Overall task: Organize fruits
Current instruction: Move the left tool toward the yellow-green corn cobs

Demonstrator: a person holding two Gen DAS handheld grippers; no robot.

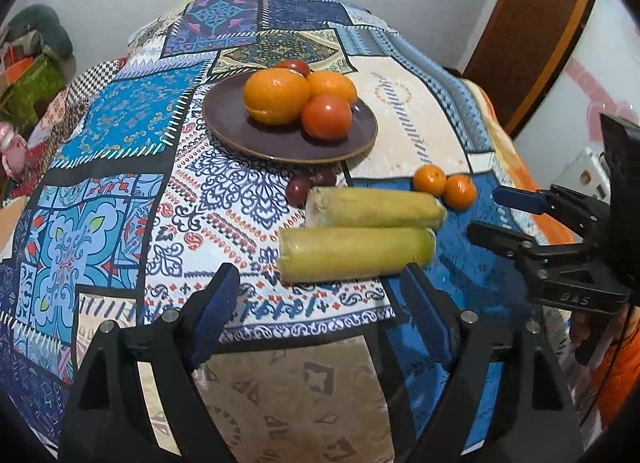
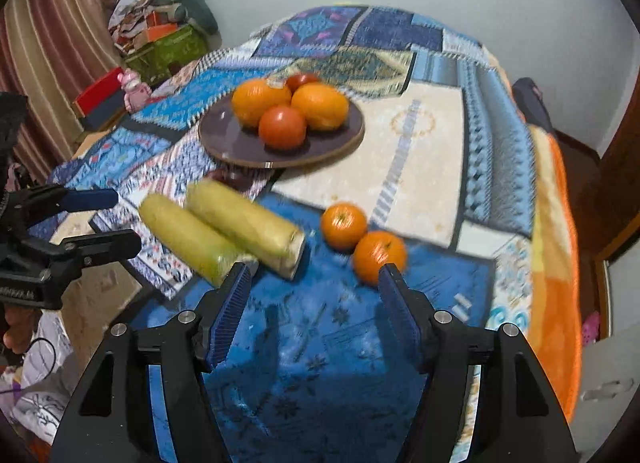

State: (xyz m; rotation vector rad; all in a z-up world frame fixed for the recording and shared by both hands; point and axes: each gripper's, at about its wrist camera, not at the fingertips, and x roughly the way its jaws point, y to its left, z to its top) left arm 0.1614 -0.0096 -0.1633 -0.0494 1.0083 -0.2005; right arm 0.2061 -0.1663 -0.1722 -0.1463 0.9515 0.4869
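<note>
**Plate at the far side, loose produce nearer**

On the worktop (image 1: 400, 119) a plate (image 1: 240, 131) sits far from the camera, carrying two oranges (image 1: 276, 95) and two tomatoes (image 1: 326, 117). Nearer lie two corn cobs (image 1: 356, 253) side by side, touching. Two small fruits (image 1: 310, 185) lie between plate and cobs. Right of the cobs, two mandarins (image 1: 430, 179) touch each other.

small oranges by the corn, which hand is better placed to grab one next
Right. The right tool is open with the nearer small orange just ahead by its right finger. The left tool faces the corn, which lies between it and the oranges.
</note>
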